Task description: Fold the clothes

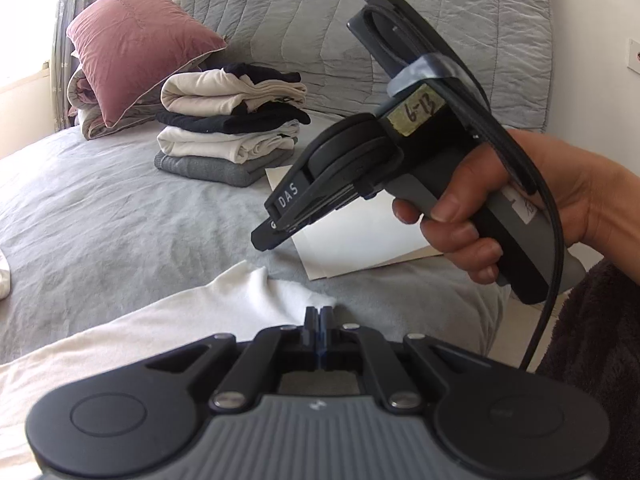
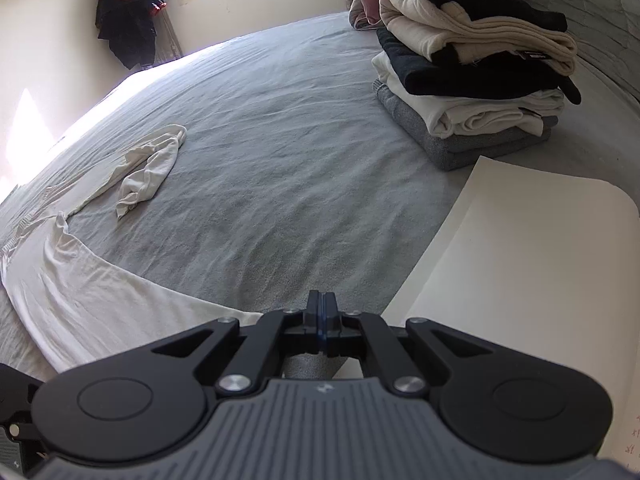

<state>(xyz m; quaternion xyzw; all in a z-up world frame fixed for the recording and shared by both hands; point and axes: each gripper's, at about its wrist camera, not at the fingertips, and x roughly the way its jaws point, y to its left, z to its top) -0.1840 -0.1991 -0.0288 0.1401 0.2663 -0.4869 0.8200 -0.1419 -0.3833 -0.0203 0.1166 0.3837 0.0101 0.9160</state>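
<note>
Grey bed [image 2: 260,128], wide and wrinkled. White shirt [image 2: 80,280] spread flat along the near left edge, one sleeve [image 2: 148,168] crumpled further out on the sheet. Stack of folded clothes [image 2: 472,80] at the far right, next to a pink pillow [image 1: 136,44]. White paper sheet [image 2: 520,264] just in front of the stack, at the right. Left hand-held gripper [image 1: 320,316] closed, empty, above the shirt's edge. Right hand-held gripper [image 2: 321,312] closed, empty, raised over the sheet between shirt and paper, gripped by a hand [image 1: 520,208].
</note>
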